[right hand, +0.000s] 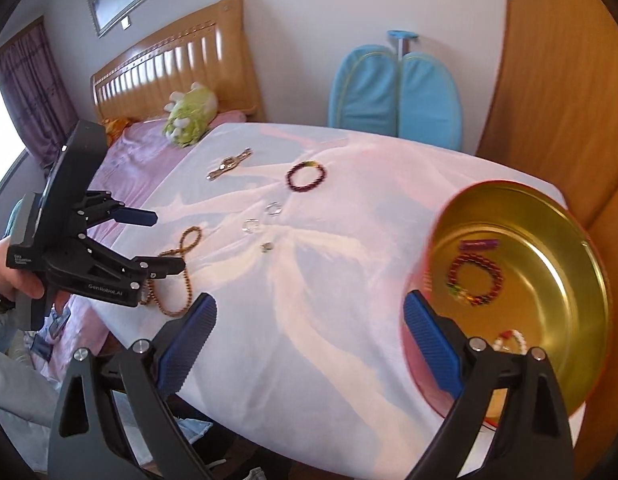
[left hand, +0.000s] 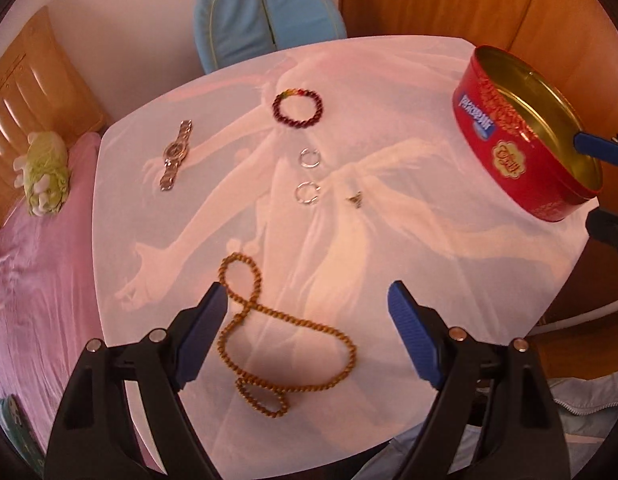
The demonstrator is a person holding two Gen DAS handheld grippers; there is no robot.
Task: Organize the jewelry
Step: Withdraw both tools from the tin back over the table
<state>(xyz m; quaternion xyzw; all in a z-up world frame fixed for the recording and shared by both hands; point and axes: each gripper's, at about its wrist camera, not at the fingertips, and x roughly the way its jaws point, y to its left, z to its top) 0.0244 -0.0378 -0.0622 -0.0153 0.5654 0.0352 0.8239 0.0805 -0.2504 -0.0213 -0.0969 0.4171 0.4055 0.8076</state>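
A bedroom: a table draped in a thin white printed cloth (left hand: pixel 389 260) stands beside a bed with a pink satin cover (left hand: pixel 41 260) and a slatted wooden headboard (right hand: pixel 177 68).

Left gripper (left hand: pixel 305 312): black frame, ribbed blue pads. Its jaws stand wide apart and hold nothing. It hangs above the brown bead necklace (left hand: pixel 277 340), which lies in loose loops on the cloth, partly between the fingers as seen from the left wrist camera. Contact cannot be confirmed.

Outward from the necklace, in order:
- two clear rings (left hand: pixel 308 174), one just beyond the other;
- a small metal charm (left hand: pixel 355 199) to their right;
- a metal link watch (left hand: pixel 176 155), laid flat to the left;
- a dark red bead bracelet (left hand: pixel 298 107), circular, at the far side.

Right gripper (right hand: pixel 309 320): same build, jaws wide apart and empty, one pad beside the wall of the tin.

The round red tin (left hand: pixel 505 136) stands at the right edge of the table, lid off, with a gold interior. It contains a doubled red bead bracelet (right hand: pixel 475 276), a small purple tube (right hand: pixel 479 245) and a white bead string (right hand: pixel 509 340), partly hidden by the gripper frame.

Surroundings: a green plush toy (right hand: pixel 189 118) on the bed, a folded blue padded item (right hand: pixel 393 92) behind the table, and wooden panels (right hand: pixel 557 80) on the right.
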